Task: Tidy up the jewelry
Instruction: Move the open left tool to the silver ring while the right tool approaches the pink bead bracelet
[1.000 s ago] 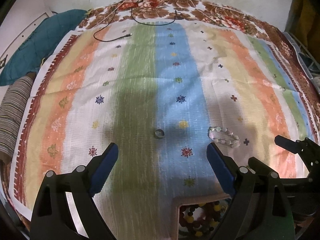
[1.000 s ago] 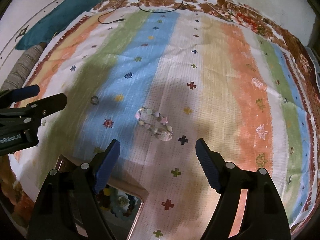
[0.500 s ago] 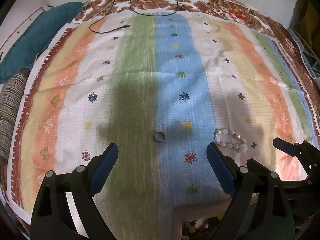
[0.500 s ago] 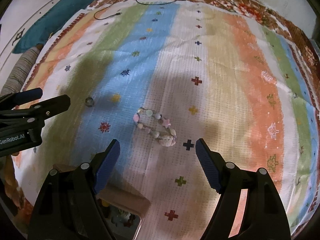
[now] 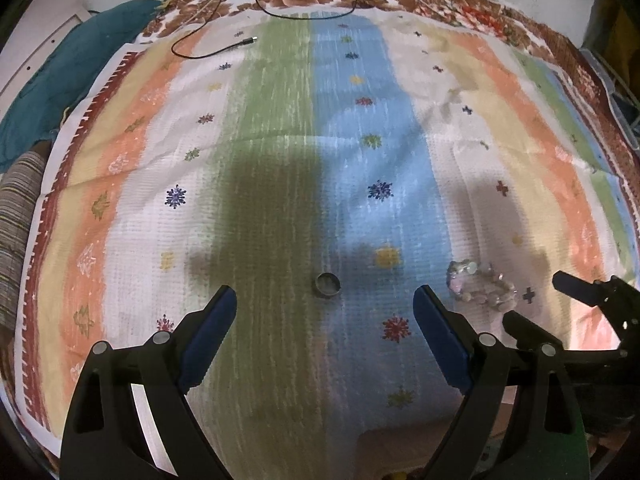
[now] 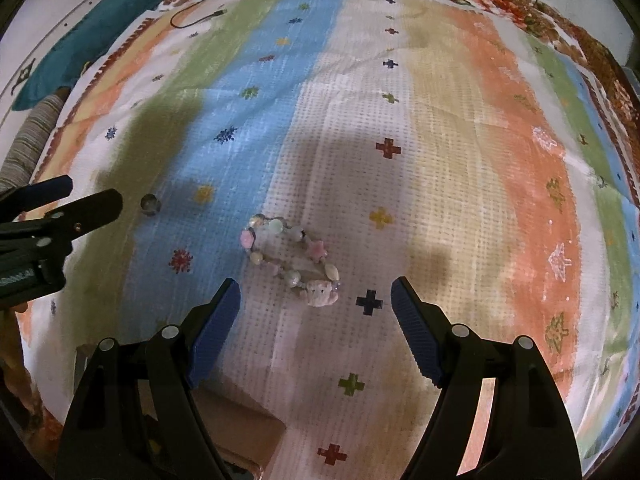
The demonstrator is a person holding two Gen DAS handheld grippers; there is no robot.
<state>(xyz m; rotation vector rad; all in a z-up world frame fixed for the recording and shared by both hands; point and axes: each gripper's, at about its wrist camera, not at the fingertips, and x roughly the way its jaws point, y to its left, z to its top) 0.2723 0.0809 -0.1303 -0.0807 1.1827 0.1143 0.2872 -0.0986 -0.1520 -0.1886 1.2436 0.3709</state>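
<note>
A small dark ring [image 5: 327,284] lies on the striped cloth, just ahead of and between the fingers of my open, empty left gripper [image 5: 325,304]. It also shows in the right wrist view [image 6: 150,203]. A pastel bead bracelet with a pink charm [image 6: 294,262] lies just ahead of my open, empty right gripper [image 6: 315,298]. The bracelet also shows in the left wrist view [image 5: 482,287], right of the left gripper. The edge of a wooden jewelry box [image 6: 240,420] sits under the right gripper's left finger; its inside is hidden.
The colourful striped cloth [image 5: 280,140] covers the whole surface. A black cable [image 5: 224,46] lies at the far edge. A teal cushion [image 5: 60,92] and a striped fabric roll [image 5: 18,220] lie beyond the cloth's left edge.
Both grippers have moved forward and down toward the cloth. The ring and bracelet look nearer, and the jewelry box has slid almost out of view below.
</note>
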